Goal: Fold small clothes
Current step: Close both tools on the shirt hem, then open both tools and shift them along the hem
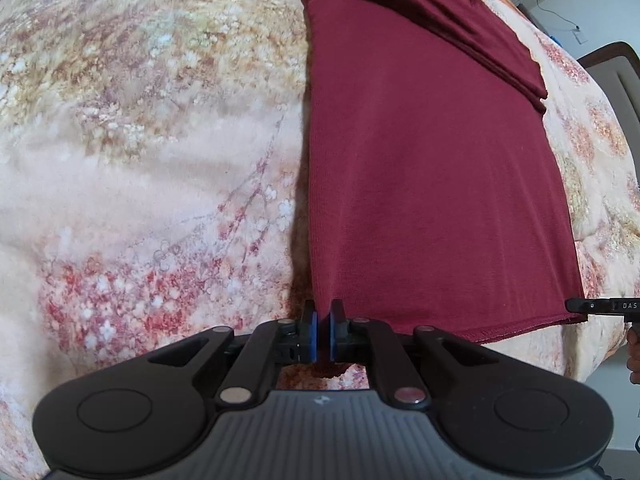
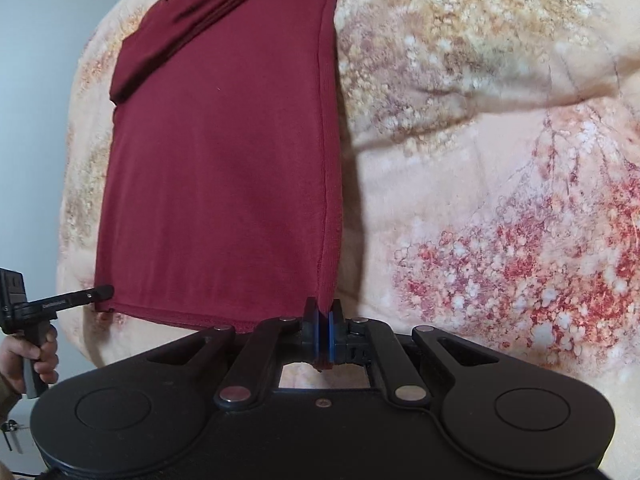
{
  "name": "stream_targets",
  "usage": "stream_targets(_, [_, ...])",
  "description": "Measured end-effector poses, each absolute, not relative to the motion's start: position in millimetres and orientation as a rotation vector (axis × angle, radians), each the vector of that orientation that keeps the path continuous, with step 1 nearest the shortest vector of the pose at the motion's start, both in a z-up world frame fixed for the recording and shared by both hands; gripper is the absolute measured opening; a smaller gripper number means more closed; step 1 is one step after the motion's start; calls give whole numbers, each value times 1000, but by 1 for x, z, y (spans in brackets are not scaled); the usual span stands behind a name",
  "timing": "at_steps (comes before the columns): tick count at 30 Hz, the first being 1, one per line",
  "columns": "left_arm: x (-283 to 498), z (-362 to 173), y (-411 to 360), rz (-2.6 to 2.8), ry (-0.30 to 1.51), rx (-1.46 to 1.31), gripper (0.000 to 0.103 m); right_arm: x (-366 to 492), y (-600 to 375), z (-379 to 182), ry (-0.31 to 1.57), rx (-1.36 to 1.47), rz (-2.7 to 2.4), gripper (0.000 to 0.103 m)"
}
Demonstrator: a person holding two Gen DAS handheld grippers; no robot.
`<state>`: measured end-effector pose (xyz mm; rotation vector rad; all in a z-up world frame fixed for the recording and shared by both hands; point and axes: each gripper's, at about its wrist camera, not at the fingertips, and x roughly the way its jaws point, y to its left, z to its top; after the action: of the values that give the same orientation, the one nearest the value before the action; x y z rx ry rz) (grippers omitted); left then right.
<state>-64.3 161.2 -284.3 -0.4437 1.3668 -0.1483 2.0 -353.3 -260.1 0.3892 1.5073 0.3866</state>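
A dark red garment (image 1: 432, 184) lies flat on a floral blanket (image 1: 140, 160), with a sleeve folded across its far end. My left gripper (image 1: 323, 320) is shut on the garment's near left hem corner. In the right wrist view the same garment (image 2: 224, 176) stretches away, and my right gripper (image 2: 323, 320) is shut on its near right hem corner. Each gripper shows in the other's view at the opposite corner: the right gripper (image 1: 576, 306) at the edge of the left view, the left gripper (image 2: 105, 292) held by a hand (image 2: 36, 360).
The soft peach and pink floral blanket (image 2: 500, 160) covers the whole bed around the garment. A pale wall (image 2: 36, 80) lies beyond the bed's edge, and a headboard or chair back (image 1: 620, 76) stands at the far right.
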Motion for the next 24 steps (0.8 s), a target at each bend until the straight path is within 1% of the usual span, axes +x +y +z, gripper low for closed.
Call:
stream_targets(3, [-62, -288, 159, -154, 1374, -439, 5, 1, -354, -260, 1504, 384, 374, 4])
stream_targets(5, [-62, -289, 158, -157, 1376, -434, 7, 1, -352, -260, 1496, 379, 370, 6])
stream_targets(7, [-61, -288, 154, -157, 1377, -419, 9, 0, -351, -258, 1491, 353, 364, 11])
stream_targets(8, [-61, -286, 153, -159, 1376, -410, 13, -1, -353, -256, 1486, 341, 363, 12])
stream_targets(9, [-61, -285, 151, -164, 1375, -399, 15, -2, -353, -254, 1479, 334, 358, 16])
stream_targets(11, [-58, -281, 142, -175, 1374, -367, 25, -3, -358, -251, 1468, 315, 352, 20])
stream_targets(12, [-58, -280, 139, -183, 1374, -348, 28, -3, -359, -249, 1460, 302, 352, 22])
stream_targets(14, [-59, -276, 133, -201, 1368, -298, 40, -5, -359, -242, 1440, 257, 359, 27])
stream_targets(15, [-60, -273, 130, -207, 1365, -269, 44, -6, -359, -238, 1427, 224, 367, 29])
stream_targets(17, [-62, -266, 126, -222, 1348, -205, 55, -7, -354, -229, 1393, 132, 390, 30])
stream_targets(21, [-67, -251, 118, -268, 1312, -73, 58, -16, -336, -204, 1290, -104, 513, 30])
stream_targets(24, [-73, -241, 108, -329, 1282, 73, 61, -27, -318, -194, 1221, -317, 645, 33])
